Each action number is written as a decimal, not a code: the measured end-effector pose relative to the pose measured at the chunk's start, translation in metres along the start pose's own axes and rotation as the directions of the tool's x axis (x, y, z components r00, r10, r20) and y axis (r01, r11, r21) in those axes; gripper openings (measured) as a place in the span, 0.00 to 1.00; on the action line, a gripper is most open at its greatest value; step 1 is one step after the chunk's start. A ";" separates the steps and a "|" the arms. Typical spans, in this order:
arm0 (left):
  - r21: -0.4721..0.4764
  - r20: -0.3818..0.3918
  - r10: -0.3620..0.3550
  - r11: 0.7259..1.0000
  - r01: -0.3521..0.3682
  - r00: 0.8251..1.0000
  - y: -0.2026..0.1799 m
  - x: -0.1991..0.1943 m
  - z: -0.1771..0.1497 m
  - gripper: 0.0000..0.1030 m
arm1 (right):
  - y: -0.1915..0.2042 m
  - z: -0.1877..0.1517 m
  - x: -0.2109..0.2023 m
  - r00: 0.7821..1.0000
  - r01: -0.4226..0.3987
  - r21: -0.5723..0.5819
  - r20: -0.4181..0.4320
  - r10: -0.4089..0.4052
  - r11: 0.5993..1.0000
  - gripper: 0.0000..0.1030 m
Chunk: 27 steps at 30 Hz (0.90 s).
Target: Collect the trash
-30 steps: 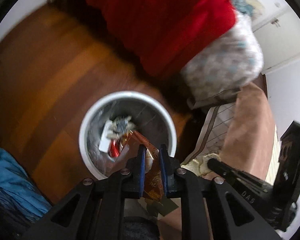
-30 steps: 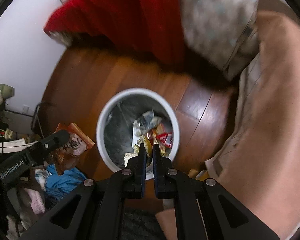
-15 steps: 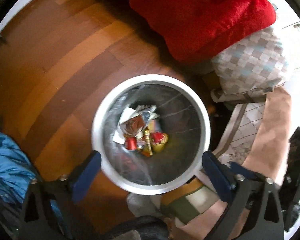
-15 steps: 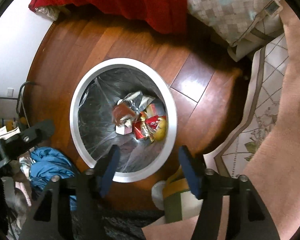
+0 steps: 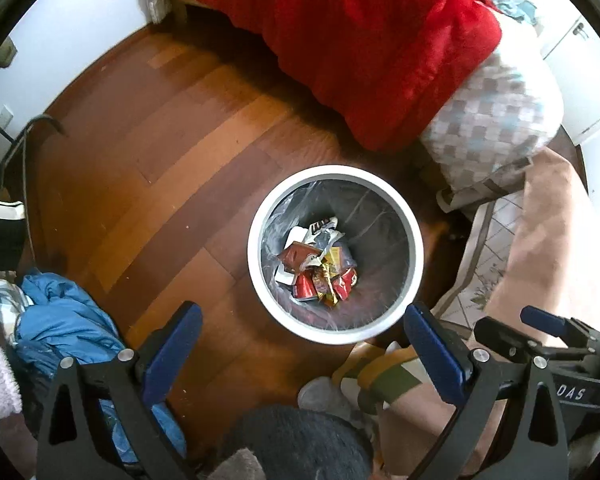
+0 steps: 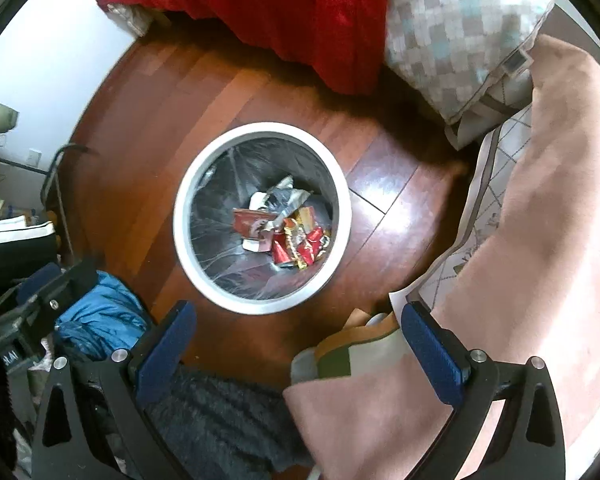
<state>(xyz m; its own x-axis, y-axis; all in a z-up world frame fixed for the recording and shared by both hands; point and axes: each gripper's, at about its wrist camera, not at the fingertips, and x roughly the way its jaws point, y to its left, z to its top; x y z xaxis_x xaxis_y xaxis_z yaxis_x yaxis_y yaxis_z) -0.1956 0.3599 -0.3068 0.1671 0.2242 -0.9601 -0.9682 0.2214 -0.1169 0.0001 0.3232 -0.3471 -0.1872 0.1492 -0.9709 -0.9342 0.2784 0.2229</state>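
Observation:
A white round bin [image 5: 256, 264] with a clear liner stands on the wood floor; it also shows in the right wrist view [image 6: 182, 240]. Crumpled snack wrappers [image 5: 320, 272] lie at its bottom, and show in the right wrist view too [image 6: 288, 236]. My left gripper [image 5: 300, 320] is wide open and empty, held above the bin's near rim. My right gripper [image 6: 296, 316] is wide open and empty, also above the near rim. The right gripper shows at the left wrist view's right edge [image 5: 540, 336], and the left gripper at the right wrist view's left edge [image 6: 48, 292].
A red blanket [image 5: 360, 40] and a checked pillow [image 5: 492, 120] hang off a bed behind the bin. A blue garment [image 5: 60, 320] lies on the floor at left. A patterned rug [image 5: 488, 256] and the person's pink-clad leg [image 6: 540, 240] are at right.
Both grippers opened and dropped their wrappers into the bin, then rose higher, so the bin looks smaller and the wrappers lie at its bottom.

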 end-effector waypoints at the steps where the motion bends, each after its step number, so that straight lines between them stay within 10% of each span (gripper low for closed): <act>1: 0.005 0.010 -0.001 1.000 0.001 1.000 -0.001 -0.008 -0.002 1.00 | 0.002 -0.003 -0.009 1.000 -0.006 -0.003 0.013 0.006 1.000 1.00; 27: 0.079 0.220 -0.193 0.981 0.179 0.956 -0.015 -0.217 -0.049 1.00 | 0.051 -0.081 -0.244 0.940 -0.211 -0.193 0.228 0.254 0.958 1.00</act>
<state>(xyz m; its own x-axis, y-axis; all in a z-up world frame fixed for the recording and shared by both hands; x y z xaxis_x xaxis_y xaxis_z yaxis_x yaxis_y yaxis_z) -0.2269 0.2617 -0.1088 0.3874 0.3803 -0.8398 -0.9046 0.3323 -0.2668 -0.0264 0.2241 -0.1063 -0.3436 0.4273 -0.8363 -0.9142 0.0518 0.4020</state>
